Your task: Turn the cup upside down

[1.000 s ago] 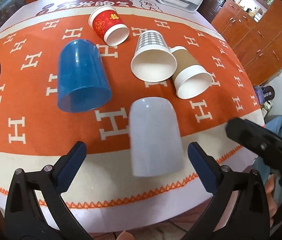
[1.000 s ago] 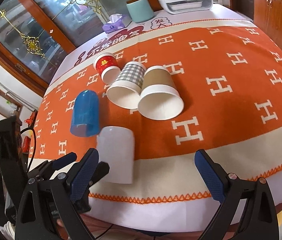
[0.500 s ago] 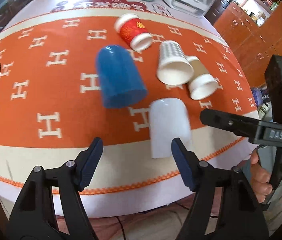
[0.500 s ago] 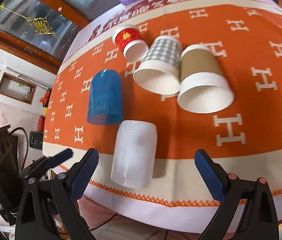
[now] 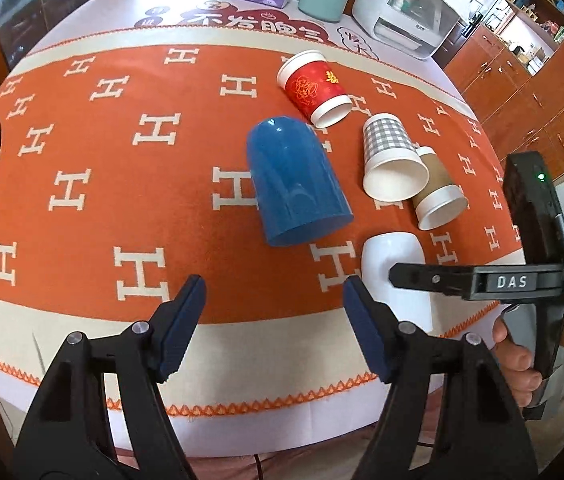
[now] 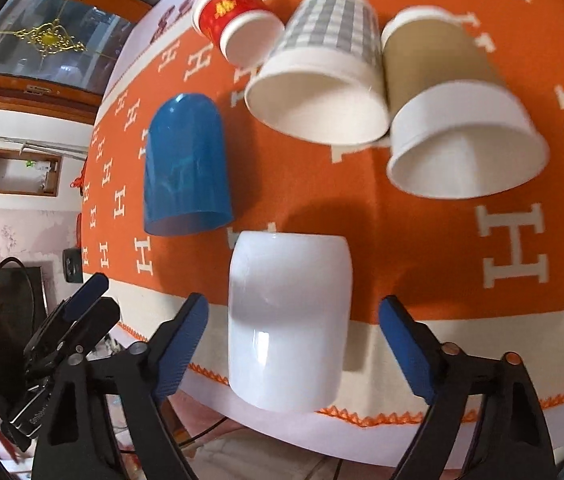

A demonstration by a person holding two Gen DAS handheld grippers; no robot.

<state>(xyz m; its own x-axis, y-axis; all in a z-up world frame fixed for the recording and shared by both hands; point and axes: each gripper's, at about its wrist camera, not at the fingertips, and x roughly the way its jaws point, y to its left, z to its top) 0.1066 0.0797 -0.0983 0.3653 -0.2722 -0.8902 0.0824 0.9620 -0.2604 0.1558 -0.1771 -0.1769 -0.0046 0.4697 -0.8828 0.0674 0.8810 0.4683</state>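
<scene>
White cup point(image 6: 288, 320) lies on its side at the tabletop point(image 6: 422, 240) near edge, between the right gripper's point(image 6: 290, 344) wide jaws, untouched. Blue cup point(image 6: 185, 168) lies at its 10 o'clock, three paper cups point(image 6: 322, 76) at 12. Left gripper point(image 5: 273, 320) hovers with jaws wide, empty.

wooden cabinets point(image 5: 522, 76) right | glass-front cabinet point(image 6: 41, 40) behind | orange H-pattern tablecloth point(image 5: 121, 160) | pale wall point(image 6: 21, 232)
</scene>
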